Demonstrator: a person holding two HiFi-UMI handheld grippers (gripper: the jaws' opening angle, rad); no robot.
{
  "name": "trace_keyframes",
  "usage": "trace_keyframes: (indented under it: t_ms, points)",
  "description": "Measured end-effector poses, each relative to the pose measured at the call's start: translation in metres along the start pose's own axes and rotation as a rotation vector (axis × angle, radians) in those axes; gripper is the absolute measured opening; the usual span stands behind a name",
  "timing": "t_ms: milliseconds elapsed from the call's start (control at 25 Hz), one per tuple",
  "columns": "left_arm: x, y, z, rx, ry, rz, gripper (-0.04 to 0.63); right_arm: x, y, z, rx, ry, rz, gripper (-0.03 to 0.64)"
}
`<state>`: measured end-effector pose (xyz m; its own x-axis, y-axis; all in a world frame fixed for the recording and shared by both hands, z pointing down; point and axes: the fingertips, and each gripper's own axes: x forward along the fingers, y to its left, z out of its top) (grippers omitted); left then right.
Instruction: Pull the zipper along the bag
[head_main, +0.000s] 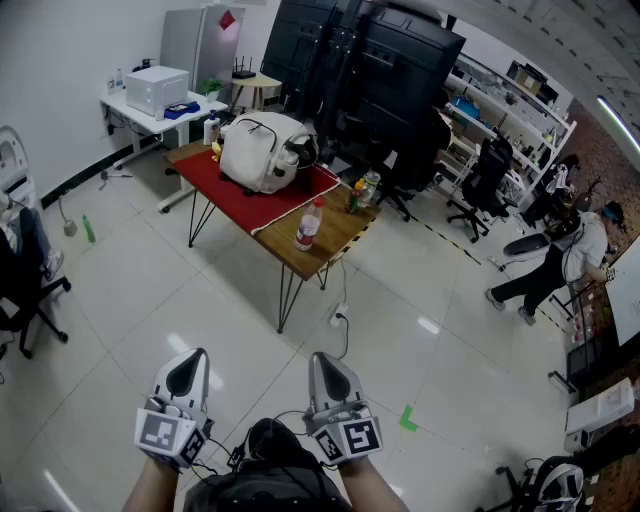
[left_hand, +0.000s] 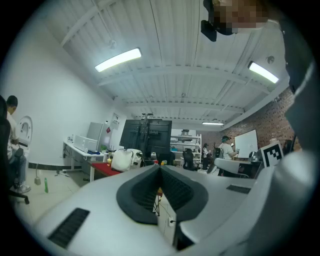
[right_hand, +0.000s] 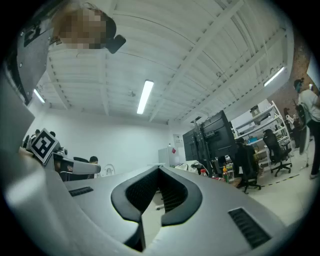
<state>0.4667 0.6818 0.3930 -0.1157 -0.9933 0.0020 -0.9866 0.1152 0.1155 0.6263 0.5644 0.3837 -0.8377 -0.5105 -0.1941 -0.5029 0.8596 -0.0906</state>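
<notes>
While both tools were held low, near the person's body, the bag (head_main: 262, 150) sat well apart from them on a table (head_main: 335, 240) across an open stretch of floor (head_main: 180, 300). In the head view it lay at about 12 o'clock from the pair: roughly 1 o'clock from the left gripper (head_main: 189, 366) and 11 o'clock from the right gripper (head_main: 328, 368). Neither hand looked clearly nearer, so I judged that either could lead once the gap was closed.

The bag, white and rounded, rested on a red cloth (head_main: 235, 200) at the table's far end. Its longer side seemed to run from about 9 to 3 o'clock, while the table itself ran from 10 to 4 o'clock. A bottle (head_main: 309, 226) stood on the bare wood at about 5 o'clock from the bag, apart from it. The zipper was too small to make out, so its line along the bag could not be told.

In the left gripper view the left gripper (left_hand: 160, 171) had its jaws pressed together on nothing, with the bag (left_hand: 122, 160) small at about 10 o'clock from the tips. In the right gripper view the right gripper (right_hand: 159, 172) was likewise pressed together and empty, the bag (right_hand: 187, 166) at about 2 o'clock from its tips.

The coming move, as I judged it, called for a walk to the table before any reach
</notes>
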Motion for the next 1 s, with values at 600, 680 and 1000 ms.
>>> trace_keyframes:
  t_ms: [600, 680, 1000]
  points:
    - [0.055, 0.090, -0.004, 0.009, -0.004, 0.064, 0.021, 0.125, 0.001, -0.039, 0.001, -0.003, 0.088, 0.021]
    - [0.076, 0.110, -0.003, 0.007, -0.014, 0.090, 0.021, 0.154, -0.008, -0.048, 0.000, 0.000, 0.098, 0.021]
    - [0.192, 0.199, 0.000, -0.021, 0.031, 0.135, 0.021, 0.298, -0.050, -0.082, 0.027, 0.030, 0.121, 0.023]
